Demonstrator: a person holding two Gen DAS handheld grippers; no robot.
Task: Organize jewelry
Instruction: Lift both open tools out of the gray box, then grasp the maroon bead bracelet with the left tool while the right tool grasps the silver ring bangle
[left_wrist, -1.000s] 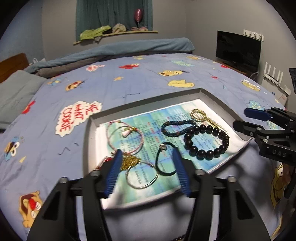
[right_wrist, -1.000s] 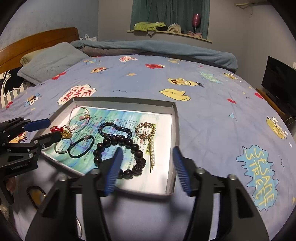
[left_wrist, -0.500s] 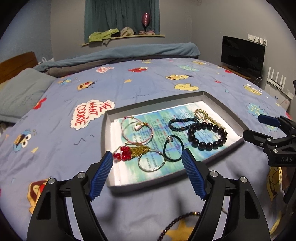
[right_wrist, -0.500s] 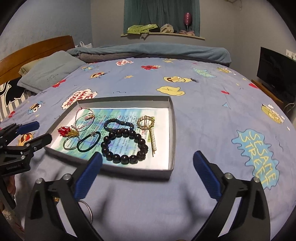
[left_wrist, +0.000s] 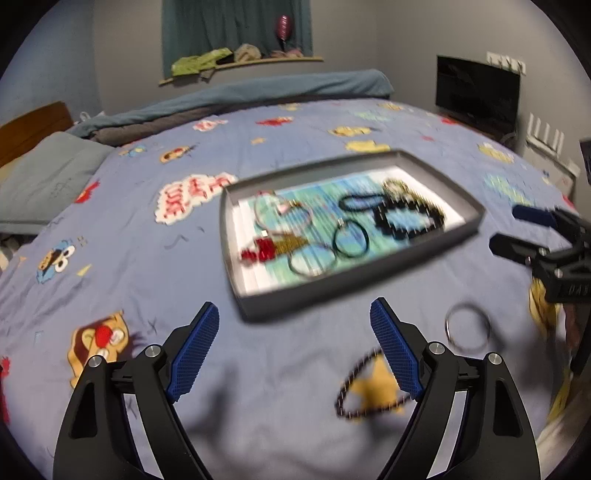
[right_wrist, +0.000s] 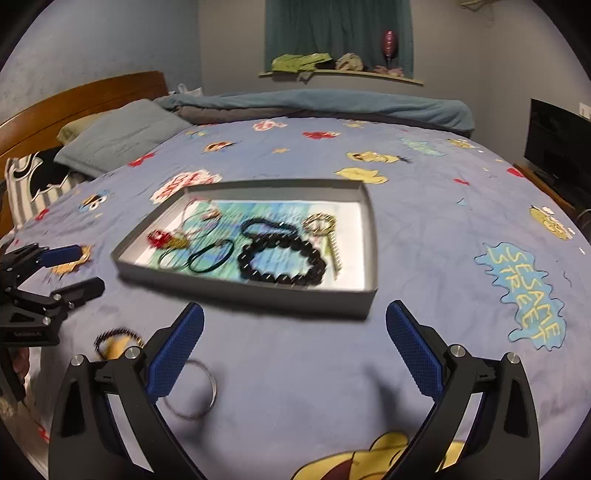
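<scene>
Blue cartoon-print bedding carries a grey tray (left_wrist: 369, 273) already holding several bracelets. Two pieces lie loose on the bed near it: a thin metal bangle (left_wrist: 467, 330), stiff, light and likely slippery, best pinched across its rim, and a limp beaded bracelet (left_wrist: 364, 387). The left claw (left_wrist: 295, 354) is opening, empty; the right claw (right_wrist: 295, 354) gapes wide, empty.

tray (right_wrist: 258, 295) on bedspread (right_wrist: 424, 229) | bead bracelet (right_wrist: 282, 258) in tray | 2 pieces before tray: ring (right_wrist: 192, 391), beaded loop (left_wrist: 369, 387)
</scene>
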